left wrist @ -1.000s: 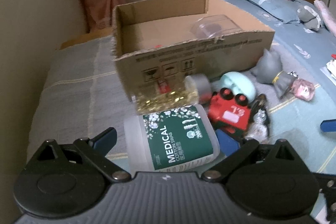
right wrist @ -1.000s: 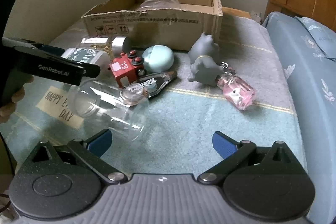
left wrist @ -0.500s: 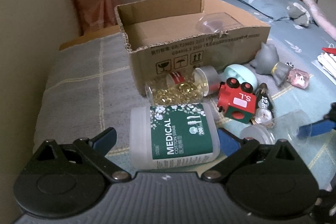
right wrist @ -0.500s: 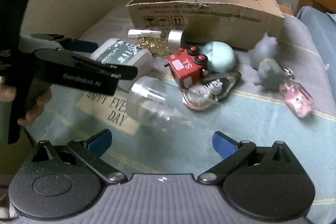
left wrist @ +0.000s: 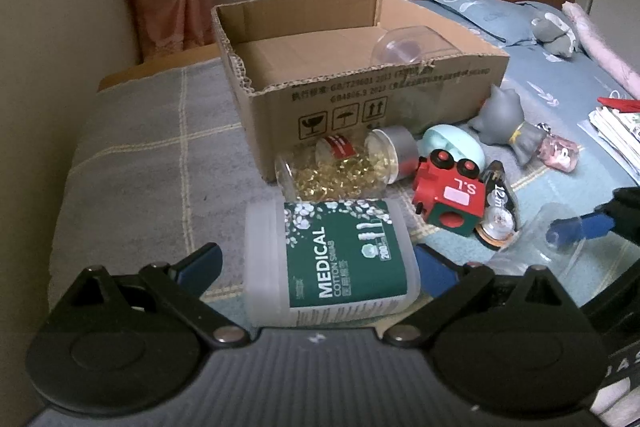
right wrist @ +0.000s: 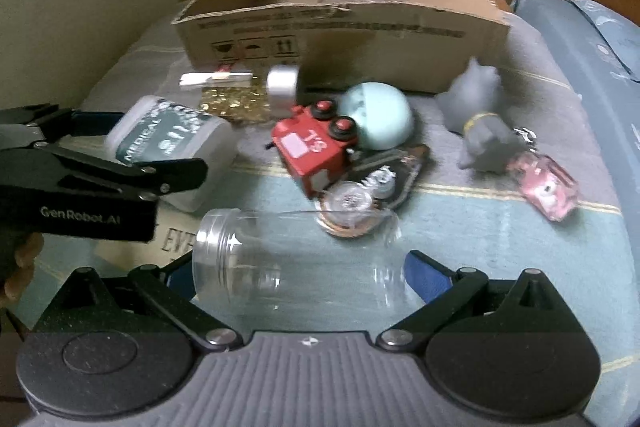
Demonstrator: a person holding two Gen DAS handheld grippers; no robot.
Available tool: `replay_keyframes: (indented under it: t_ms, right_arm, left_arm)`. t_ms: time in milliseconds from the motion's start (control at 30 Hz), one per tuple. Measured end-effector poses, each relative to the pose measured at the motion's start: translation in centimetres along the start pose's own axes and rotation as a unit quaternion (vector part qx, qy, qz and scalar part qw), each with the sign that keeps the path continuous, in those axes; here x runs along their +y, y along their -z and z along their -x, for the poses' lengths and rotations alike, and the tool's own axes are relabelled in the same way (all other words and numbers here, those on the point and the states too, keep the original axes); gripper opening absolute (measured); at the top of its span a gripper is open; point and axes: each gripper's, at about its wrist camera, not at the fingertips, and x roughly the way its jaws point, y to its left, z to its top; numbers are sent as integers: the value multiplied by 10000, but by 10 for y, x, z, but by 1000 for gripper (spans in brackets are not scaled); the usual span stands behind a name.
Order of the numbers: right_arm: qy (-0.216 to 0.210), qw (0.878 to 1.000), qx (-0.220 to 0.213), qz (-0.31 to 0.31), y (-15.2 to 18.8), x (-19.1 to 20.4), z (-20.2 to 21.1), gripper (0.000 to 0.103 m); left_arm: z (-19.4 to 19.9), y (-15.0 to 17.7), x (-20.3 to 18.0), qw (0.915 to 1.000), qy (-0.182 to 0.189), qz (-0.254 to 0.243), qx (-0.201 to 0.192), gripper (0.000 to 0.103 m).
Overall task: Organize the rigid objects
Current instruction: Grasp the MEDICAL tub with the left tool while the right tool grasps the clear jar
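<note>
Straddling clear plastic jar (right wrist: 296,263) lying on bedspread | right gripper (right wrist: 298,277) spread, not gripping | left gripper (left wrist: 316,263) spread around cotton swab tub (left wrist: 332,261) | jar looks light, slick, rollable: pinch mid-body

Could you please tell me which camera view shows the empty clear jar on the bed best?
The right wrist view: the clear jar lies whole on its side between the open right gripper fingers. The left wrist view catches only part of it at the right edge.
</note>
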Motion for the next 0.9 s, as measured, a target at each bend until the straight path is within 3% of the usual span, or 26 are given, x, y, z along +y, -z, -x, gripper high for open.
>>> replay_keyframes:
  t_ms: [500, 667, 767, 900]
  right_arm:
    - [335, 9994, -36, -123, 11, -36, 13, 102]
    - [300, 9995, -46, -98, 13, -33, 13, 102]
    - [374, 9993, -49, 43, 13, -28, 12, 95]
    - [399, 9987, -89, 290, 10, -28, 16, 95]
  left_arm:
    - [-10, -7, -17, 9999, -95, -101, 66, 93]
    - [-11, -8, -13, 9997, -198, -21, 107, 84]
    - [-10, -8, -12, 9997, -176, -23, 142, 83]
    - [-4, -9, -13, 9998, -49, -112, 186, 83]
